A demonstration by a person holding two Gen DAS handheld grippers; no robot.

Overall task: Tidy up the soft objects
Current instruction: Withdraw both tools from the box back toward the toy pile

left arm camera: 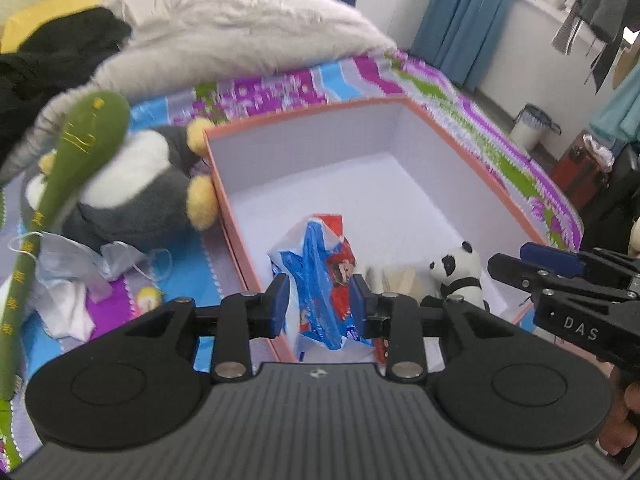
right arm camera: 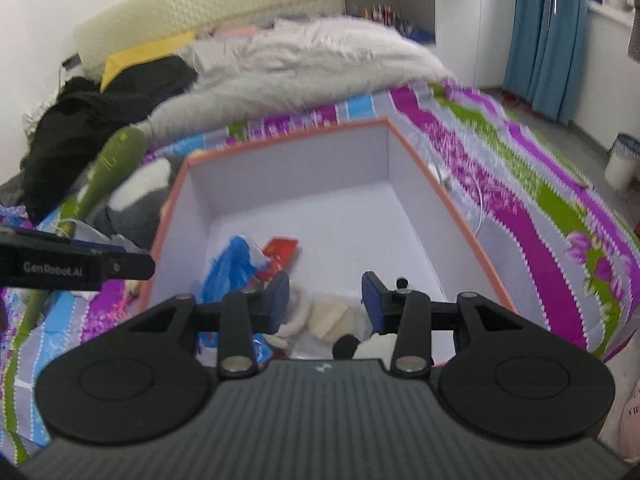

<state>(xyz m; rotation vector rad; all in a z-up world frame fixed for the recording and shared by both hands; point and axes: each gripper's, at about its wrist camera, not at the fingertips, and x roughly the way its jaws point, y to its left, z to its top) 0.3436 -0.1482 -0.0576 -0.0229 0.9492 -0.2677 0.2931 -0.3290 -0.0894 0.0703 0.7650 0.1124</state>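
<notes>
- Soft objects are partly sorted: inside the box point(left arm camera: 472, 148) you already have the blue snack bag point(left arm camera: 320, 280) and the panda plush point(left arm camera: 460, 276).
- Left of the box, the penguin plush point(left arm camera: 136, 192), green stick toy point(left arm camera: 76, 160) and crumpled masks point(left arm camera: 72, 276) still wait on the bedspread point(left arm camera: 500, 148).
- Your left gripper point(left arm camera: 319, 304) tilts down over the bag, jaws parted and released; your right gripper point(right arm camera: 326, 300) hangs empty over the box's near corner.
</notes>
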